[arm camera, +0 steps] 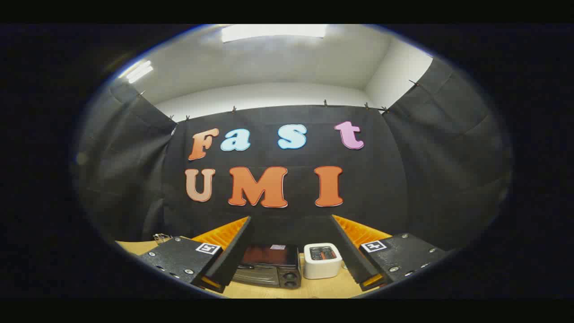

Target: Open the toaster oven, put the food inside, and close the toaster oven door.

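A dark toaster oven stands on the wooden table against the booth's back wall, its glass door shut and two knobs at its right side. It sits beyond the fingers, between them and slightly left. My gripper is held high and well back from it, open wide, with nothing between its fingers. The left finger overlaps the oven's left edge in view. I cannot make out the food here.
A white pop-up toaster stands right beside the oven, on its right. A small metal object lies at the table's far left, near the wall. Black cloth walls close in the table on three sides.
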Motion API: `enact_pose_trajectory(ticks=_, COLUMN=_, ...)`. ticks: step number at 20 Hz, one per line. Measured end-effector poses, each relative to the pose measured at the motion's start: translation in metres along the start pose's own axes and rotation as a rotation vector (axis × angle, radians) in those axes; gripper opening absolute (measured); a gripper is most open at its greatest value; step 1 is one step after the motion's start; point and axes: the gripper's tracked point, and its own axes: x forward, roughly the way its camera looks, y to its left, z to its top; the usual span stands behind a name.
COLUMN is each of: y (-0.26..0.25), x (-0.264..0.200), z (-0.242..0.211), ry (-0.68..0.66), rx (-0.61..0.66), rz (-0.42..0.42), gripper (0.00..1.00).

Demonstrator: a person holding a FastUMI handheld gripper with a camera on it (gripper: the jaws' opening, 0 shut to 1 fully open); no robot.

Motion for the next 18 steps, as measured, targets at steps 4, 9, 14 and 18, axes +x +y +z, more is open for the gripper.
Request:
enact_pose_trajectory(ticks=4, y=0.022, x=0.011, z=-0.007, ry=0.018, rx=-0.001, rz=0.024, gripper=0.98)
enact_pose_trajectory(ticks=9, y=0.049, x=0.023, z=-0.017, ry=0.038, rx=-0.005, rz=0.052, gripper=0.98)
enact_pose_trajectory(ticks=14, y=0.075, x=0.027, z=-0.026, ry=0.055, rx=0.011, rz=0.092, gripper=0.98)
enact_pose_trajectory(ticks=18, y=0.081, x=0.032, z=-0.031, ry=0.051, rx=0.009, rz=0.098, gripper=0.98)
